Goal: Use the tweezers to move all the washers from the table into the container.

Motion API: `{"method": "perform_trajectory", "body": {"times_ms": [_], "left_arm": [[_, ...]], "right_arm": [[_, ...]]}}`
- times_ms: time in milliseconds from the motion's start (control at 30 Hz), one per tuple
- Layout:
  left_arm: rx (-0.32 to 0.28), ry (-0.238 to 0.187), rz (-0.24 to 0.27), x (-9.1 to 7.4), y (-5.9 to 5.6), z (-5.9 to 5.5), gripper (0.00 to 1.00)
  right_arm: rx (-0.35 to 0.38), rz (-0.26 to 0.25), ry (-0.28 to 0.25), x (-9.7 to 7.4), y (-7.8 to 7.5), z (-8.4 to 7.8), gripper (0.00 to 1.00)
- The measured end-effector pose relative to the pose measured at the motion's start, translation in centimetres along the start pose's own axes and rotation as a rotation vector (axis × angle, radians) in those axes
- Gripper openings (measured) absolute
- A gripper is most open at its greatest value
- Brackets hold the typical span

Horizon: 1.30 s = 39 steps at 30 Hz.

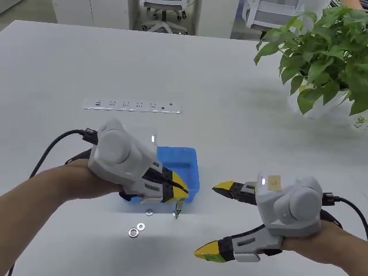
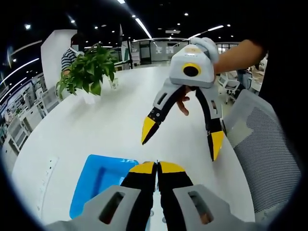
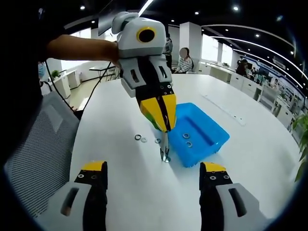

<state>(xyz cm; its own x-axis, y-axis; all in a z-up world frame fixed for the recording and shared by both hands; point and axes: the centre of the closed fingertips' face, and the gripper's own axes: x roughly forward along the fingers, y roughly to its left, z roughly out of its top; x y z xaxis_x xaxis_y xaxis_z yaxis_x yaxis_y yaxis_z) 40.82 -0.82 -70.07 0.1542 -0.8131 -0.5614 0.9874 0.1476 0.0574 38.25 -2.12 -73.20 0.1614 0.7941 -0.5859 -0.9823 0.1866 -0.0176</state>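
- Three washers lie loose on the table in the head view, just in front of the blue container. The left gripper is clenched on the tweezers, tips down near the closest washer. The right gripper is spread wide, holding nothing.
- Left gripper view: its own jaws are pressed together above the container's near edge (the tweezers are hidden beneath them).
- Right gripper view: two washers sit inside the container, so about three are left to move. The tweezer tips touch the table just beside the container wall, possibly on a washer (too small to tell).
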Motion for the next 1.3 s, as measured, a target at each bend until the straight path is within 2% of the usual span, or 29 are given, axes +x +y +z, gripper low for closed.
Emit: {"method": "perform_trajectory", "body": {"times_ms": [467,867,1300], "left_arm": [[0.007,0.015,-0.044,0.2,0.0,0.0,0.05],[0.000,0.013,-0.052,0.1,0.0,-0.1,0.05],[0.002,0.014,-0.060,0.0,0.0,-0.3,0.05]], "right_arm": [[-0.123,0.063,-0.002,2.4,-0.4,1.1,0.56],[-0.209,0.098,0.031,4.3,-0.6,0.8,0.35],[-0.245,0.110,0.047,6.1,-1.5,0.9,0.16]]}}
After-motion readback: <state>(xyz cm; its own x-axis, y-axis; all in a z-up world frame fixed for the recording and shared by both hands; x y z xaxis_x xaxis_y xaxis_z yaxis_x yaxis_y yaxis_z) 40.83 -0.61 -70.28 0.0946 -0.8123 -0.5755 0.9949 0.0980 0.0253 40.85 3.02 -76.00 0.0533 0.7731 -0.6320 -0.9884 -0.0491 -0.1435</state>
